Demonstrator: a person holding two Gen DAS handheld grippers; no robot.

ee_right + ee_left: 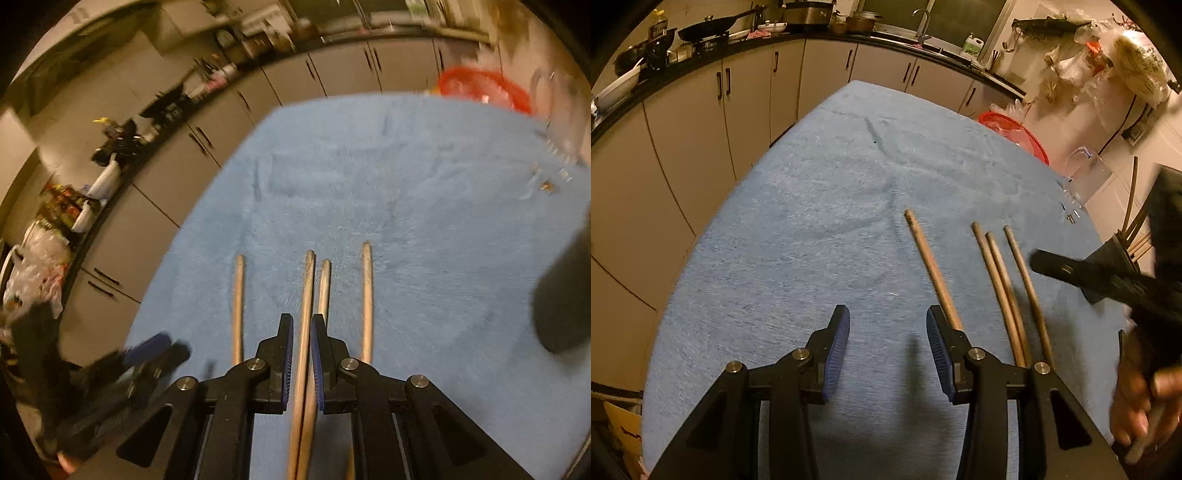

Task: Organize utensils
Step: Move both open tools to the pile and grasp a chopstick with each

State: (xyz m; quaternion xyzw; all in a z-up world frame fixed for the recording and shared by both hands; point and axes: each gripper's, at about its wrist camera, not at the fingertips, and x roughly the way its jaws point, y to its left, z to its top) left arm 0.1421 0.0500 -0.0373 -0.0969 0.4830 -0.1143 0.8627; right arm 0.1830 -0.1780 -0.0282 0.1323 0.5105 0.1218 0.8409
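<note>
Several wooden chopsticks lie side by side on the blue cloth [812,229]: one apart [932,269], a touching pair [999,288] and one more [1028,288]. My left gripper [888,354] is open and empty, hovering left of them. My right gripper [302,358] is nearly shut around the middle pair [308,295], its pads on either side; I cannot tell if they grip. A black holder [1123,254] with chopsticks in it stands at the right. The right gripper shows blurred in the left wrist view [1082,273].
Kitchen cabinets and a cluttered counter [738,48] curve behind the table. A red basket [1015,133] and a clear jug [1086,170] sit at the far right edge. Small metal bits [546,184] lie on the cloth.
</note>
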